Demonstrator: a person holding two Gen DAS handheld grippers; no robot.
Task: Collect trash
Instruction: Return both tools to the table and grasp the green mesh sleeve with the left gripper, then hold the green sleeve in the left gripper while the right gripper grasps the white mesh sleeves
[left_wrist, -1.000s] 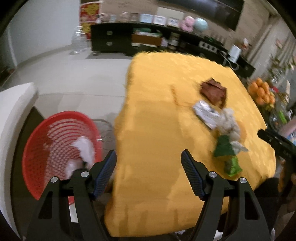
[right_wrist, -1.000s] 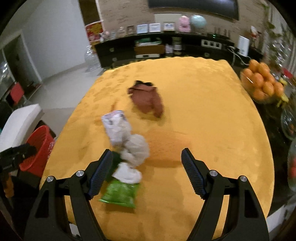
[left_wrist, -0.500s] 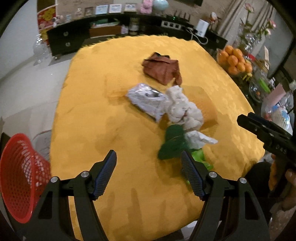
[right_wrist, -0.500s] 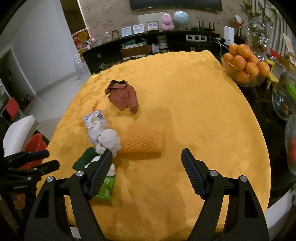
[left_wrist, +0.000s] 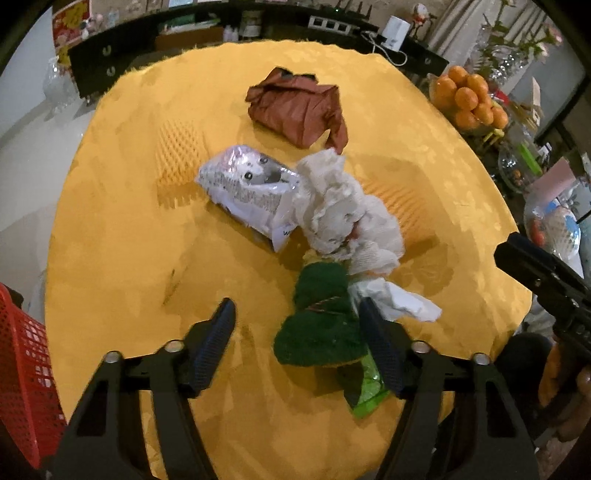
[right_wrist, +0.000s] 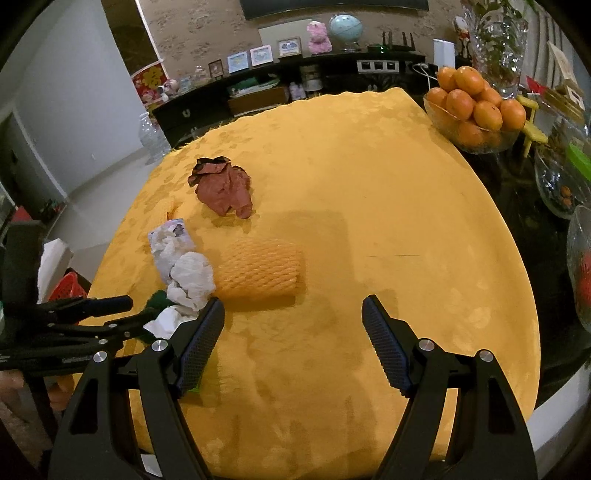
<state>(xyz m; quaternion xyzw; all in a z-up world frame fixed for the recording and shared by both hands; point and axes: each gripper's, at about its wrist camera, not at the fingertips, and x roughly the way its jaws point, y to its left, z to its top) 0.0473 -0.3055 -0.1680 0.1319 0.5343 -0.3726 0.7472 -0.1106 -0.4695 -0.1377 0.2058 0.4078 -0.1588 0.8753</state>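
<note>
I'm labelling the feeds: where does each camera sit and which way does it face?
Left wrist: on the left gripper, facing steeply down at the green wrapper; its own fingers show.
Right wrist: on the right gripper, facing down over the yellow tablecloth; its own fingers show.
Shared: brown paper.

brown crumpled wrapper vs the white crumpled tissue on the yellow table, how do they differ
The brown crumpled wrapper is reddish-brown and looks like creased, smooth paper; the white crumpled tissue is off-white, soft and ruffled. The wrapper lies alone at the far end of the litter; the tissue sits mid-pile, touching the silver printed packet and the dark green piece. Both are crumpled and lie on the yellow tablecloth, outside either gripper.
</note>
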